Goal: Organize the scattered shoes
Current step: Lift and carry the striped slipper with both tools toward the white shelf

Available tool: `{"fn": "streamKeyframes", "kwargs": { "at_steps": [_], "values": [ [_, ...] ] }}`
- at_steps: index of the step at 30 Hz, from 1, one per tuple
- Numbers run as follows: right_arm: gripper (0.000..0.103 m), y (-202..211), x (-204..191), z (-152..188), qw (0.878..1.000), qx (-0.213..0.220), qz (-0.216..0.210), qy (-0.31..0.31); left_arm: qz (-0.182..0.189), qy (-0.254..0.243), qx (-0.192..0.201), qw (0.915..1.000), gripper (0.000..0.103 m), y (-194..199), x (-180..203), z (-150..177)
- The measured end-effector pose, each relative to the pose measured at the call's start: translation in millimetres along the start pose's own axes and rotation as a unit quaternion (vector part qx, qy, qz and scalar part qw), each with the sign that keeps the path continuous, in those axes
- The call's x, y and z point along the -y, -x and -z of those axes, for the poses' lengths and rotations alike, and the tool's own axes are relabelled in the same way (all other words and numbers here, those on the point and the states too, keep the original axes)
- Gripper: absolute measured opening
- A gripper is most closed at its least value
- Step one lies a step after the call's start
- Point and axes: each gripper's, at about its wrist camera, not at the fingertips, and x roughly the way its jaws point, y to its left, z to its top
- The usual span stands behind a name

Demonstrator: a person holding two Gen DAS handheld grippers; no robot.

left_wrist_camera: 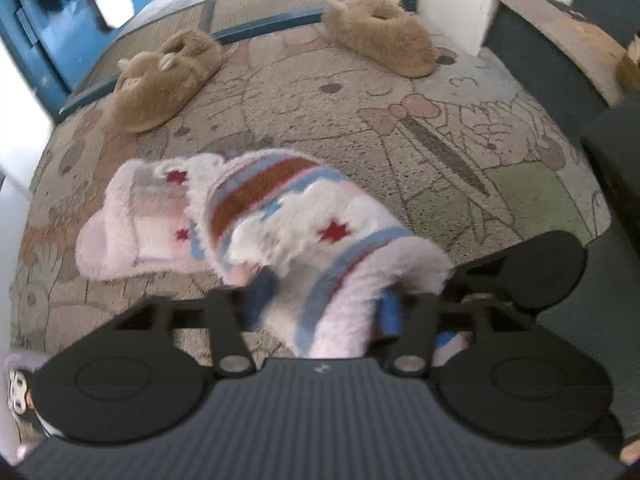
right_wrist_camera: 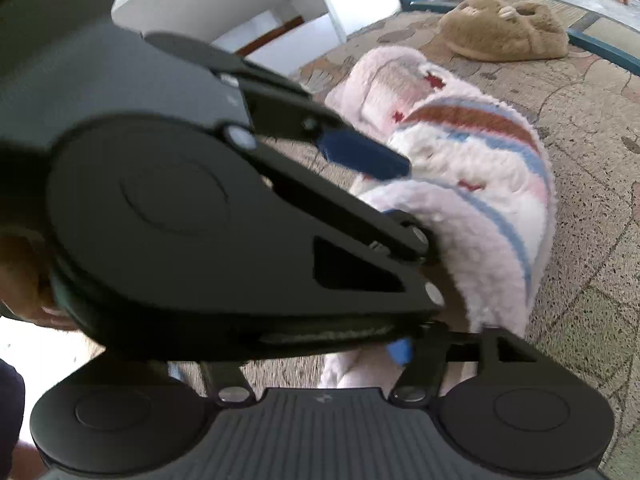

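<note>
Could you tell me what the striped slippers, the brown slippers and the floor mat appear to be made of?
Striped slippers: white fleece, seemingly synthetic; fluffy matted pile with knitted-looking blue and rust bands.
Brown slippers: tan faux fur by the look; long shaggy pile, animal shape.
Floor mat: short-pile printed carpet, probably synthetic; matt, speckled, worn cartoon print.

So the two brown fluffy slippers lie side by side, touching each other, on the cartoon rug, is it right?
Not quite. The left wrist view shows the brown slippers lying well apart, not touching. They are on the cartoon rug.
</note>
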Motion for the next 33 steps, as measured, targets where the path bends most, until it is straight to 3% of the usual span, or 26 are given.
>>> {"fn": "streamKeyframes", "kwargs": {
  "at_steps": [3,5,8,9,11,12,15,16,18,20,21,22,24,28,31,33],
  "values": [
    [0.077,11.2,2.3,1.2,1.0,-0.004,0.025,0.012,0.032,0.075,0.005,0.9967,0.103,8.8,-21.0,2.7],
    [0.077,21.9,4.4,0.1,0.999,-0.004,0.043,0.024,0.058,0.142,-0.006,0.9882,0.103,10.6,-39.0,6.2],
    [0.076,36.8,4.6,-0.8,0.996,-0.012,0.065,0.055,0.094,0.262,-0.041,0.9596,0.103,1.3,-65.8,19.2],
    [0.076,38.6,4.8,-1.0,0.996,-0.015,0.068,0.061,0.11,0.309,-0.056,0.9431,0.103,-3.1,-74.0,26.7],
    [0.076,44.4,4.0,-0.6,0.993,-0.027,0.081,0.081,0.111,0.337,-0.066,0.9324,0.103,-4.2,-75.1,33.7],
    [0.077,48.2,3.0,0.1,0.99,-0.034,0.092,0.097,0.103,0.341,-0.068,0.9317,0.103,-2.6,-71.9,36.9],
    [0.078,56.2,1.9,2.5,0.978,-0.045,0.143,0.147,0.067,0.281,-0.051,0.9559,0.103,8.8,-49.1,35.4],
    [0.078,57.7,3.8,2.0,0.976,-0.043,0.15,0.15,0.051,0.248,-0.044,0.9664,0.103,11.4,-38.7,33.8],
    [0.077,61.0,20.1,-1.5,0.978,-0.024,0.162,0.127,0.027,0.205,-0.046,0.9773,0.103,8.3,-23.2,33.0],
    [0.068,57.4,34.5,-6.1,0.984,-0.007,0.147,0.099,0.019,0.199,-0.05,0.9785,0.102,2.8,-18.3,34.7],
    [0.058,54.6,35.8,-8.4,0.984,-0.008,0.145,0.101,0.016,0.207,-0.05,0.977,0.101,-0.9,-18.0,36.5],
    [0.049,48.9,36.8,-10.0,0.984,-0.011,0.143,0.108,0.015,0.212,-0.051,0.9757,0.099,-3.7,-19.3,37.3],
    [0.041,41.3,37.6,-12.8,0.983,-0.014,0.14,0.117,0.013,0.217,-0.055,0.9745,0.089,-9.7,-22.3,38.3],
    [0.04,35.3,37.4,-17.0,0.982,-0.017,0.131,0.134,-0.007,0.197,-0.062,0.9784,0.077,-17.1,-22.6,42.7],
    [0.032,35.0,34.7,-17.5,0.983,-0.02,0.121,0.137,-0.009,0.19,-0.068,0.9794,0.058,-23.7,-19.2,43.7],
    [0.031,34.0,32.1,-17.5,0.985,-0.021,0.11,0.133,-0.005,0.185,-0.069,0.9804,0.031,-26.7,-16.9,41.9]
  ]
}}
